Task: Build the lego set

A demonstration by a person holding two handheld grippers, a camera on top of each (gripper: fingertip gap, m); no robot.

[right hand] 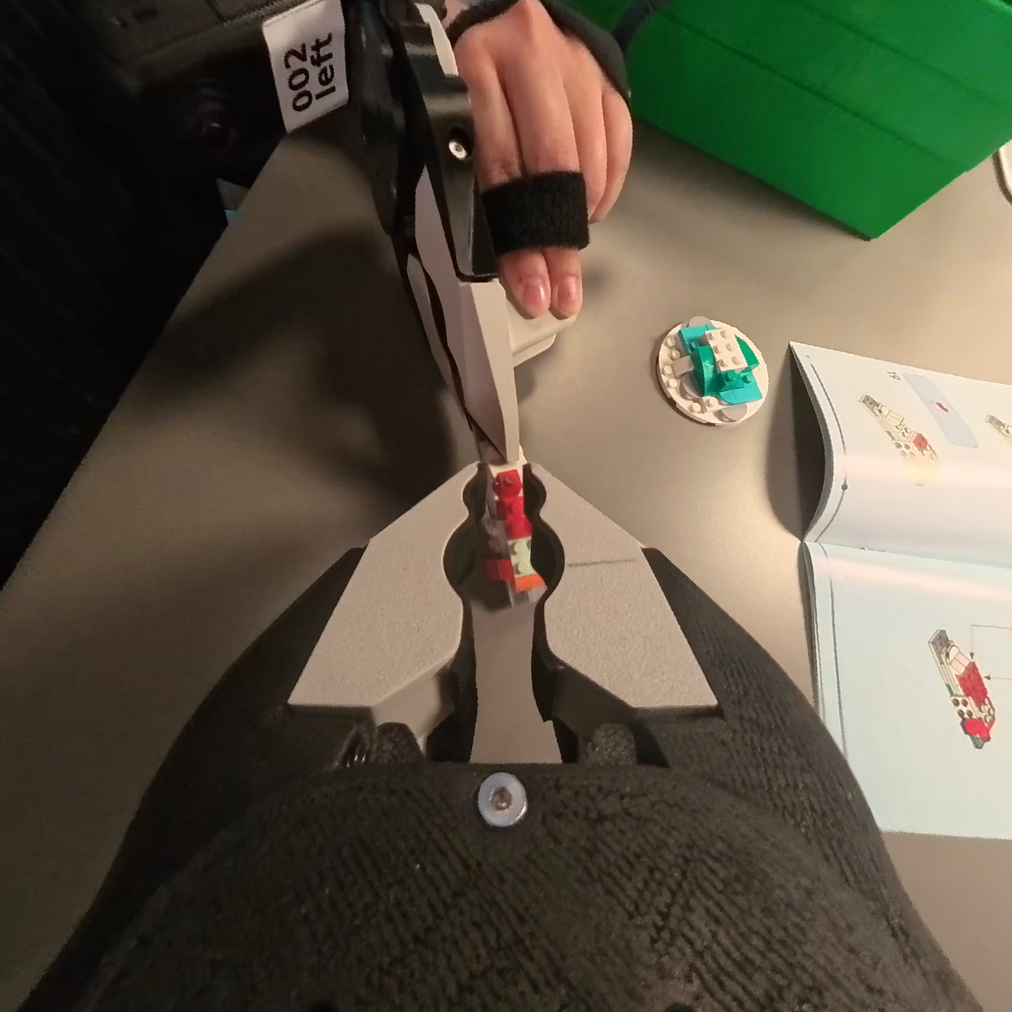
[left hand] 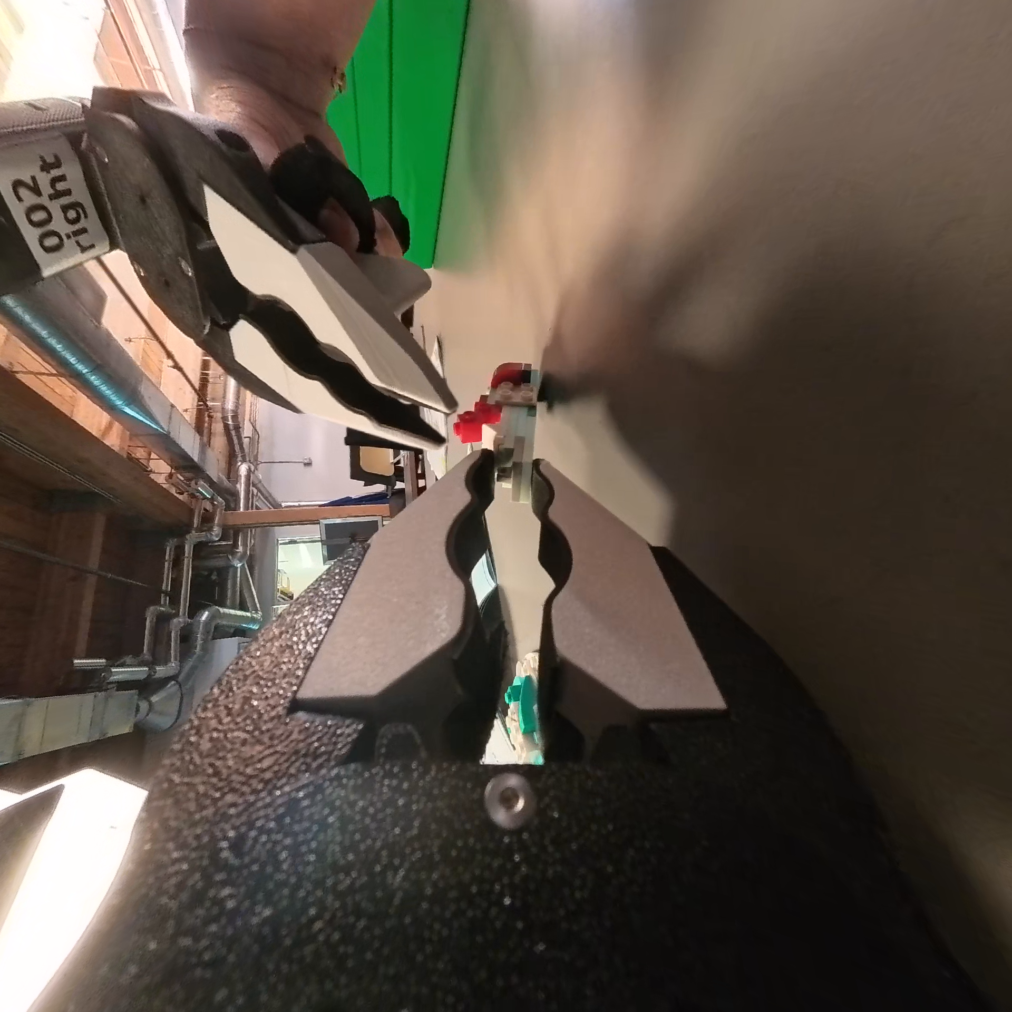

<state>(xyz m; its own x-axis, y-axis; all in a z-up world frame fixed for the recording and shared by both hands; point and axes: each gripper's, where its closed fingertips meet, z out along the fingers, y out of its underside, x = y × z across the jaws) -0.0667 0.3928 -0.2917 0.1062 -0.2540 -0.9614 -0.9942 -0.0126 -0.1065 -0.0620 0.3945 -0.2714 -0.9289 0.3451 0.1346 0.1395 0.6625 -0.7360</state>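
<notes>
A small lego model of white, grey and red bricks is held in the air over the grey table. My left gripper is shut on its white and grey end. In the right wrist view the left gripper comes down from above onto that end. The model shows in the narrow gap between the fingers of my right gripper. In the left wrist view the right gripper's tips sit right beside a red brick that sticks out of the model. Whether they clamp it is unclear.
A round white plate with teal and white bricks lies on the table to the right. An open instruction booklet lies at the right edge. A green cloth-covered block stands at the back right. A person's hand holds the left gripper.
</notes>
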